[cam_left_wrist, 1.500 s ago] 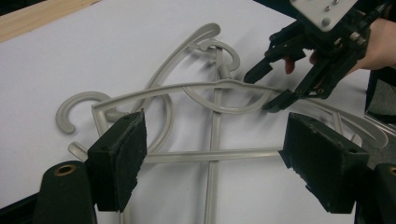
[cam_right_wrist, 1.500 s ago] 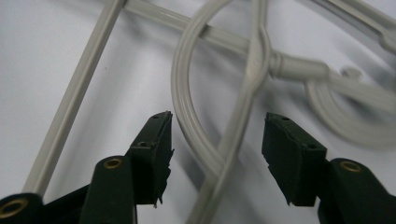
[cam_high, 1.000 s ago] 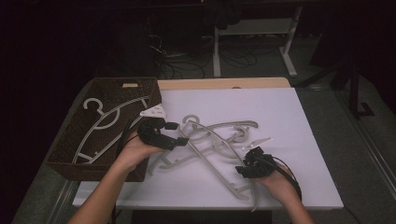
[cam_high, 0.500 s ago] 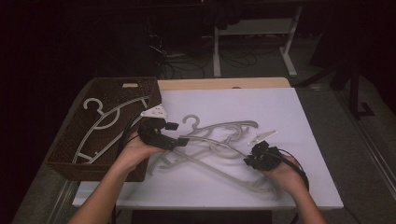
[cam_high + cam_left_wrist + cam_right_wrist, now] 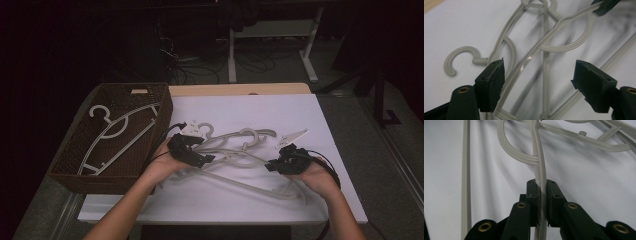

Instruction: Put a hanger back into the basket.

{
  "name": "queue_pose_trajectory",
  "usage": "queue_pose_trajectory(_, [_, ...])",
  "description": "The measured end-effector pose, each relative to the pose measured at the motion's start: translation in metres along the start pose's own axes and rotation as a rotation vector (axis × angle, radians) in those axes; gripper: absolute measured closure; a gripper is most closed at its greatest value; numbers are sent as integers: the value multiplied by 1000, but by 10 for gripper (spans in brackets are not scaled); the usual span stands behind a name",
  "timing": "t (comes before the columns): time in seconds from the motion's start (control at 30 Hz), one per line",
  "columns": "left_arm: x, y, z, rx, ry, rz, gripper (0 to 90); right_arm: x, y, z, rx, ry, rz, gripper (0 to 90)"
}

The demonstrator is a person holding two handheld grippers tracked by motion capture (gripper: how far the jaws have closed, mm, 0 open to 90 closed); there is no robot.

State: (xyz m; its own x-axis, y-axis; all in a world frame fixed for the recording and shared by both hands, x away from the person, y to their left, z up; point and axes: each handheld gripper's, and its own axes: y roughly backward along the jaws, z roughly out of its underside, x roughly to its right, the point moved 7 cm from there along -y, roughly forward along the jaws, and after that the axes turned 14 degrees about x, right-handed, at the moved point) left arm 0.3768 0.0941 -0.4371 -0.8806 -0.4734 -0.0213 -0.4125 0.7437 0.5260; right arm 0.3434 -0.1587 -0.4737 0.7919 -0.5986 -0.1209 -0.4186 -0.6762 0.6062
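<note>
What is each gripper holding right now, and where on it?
Right gripper: clamped on a grey hanger's thin arm. Left gripper: open over the hangers, holding nothing.

High view: fixed overhead, facing forward and down across the tabletop [image 5: 300,115]. Gripper views: close, along each gripper's jaws. All share the hangers [image 5: 240,150].

Two black handheld grippers, bare forearms

Left gripper [image 5: 539,82] and right gripper [image 5: 543,202]: black jaws, brass-coloured rivets behind the pads, black cables trailing.
</note>
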Motion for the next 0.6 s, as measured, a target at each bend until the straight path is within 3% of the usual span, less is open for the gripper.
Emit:
queue_pose_trajectory(0.3, [2,-16,6,-52,-65,6,325,-5,7,-8,37,-1,-69,814])
queue_pose_trajectory(0.6, [7,-15,9,-86,-126,42,586,-16,6,-19,44,28,-147,814])
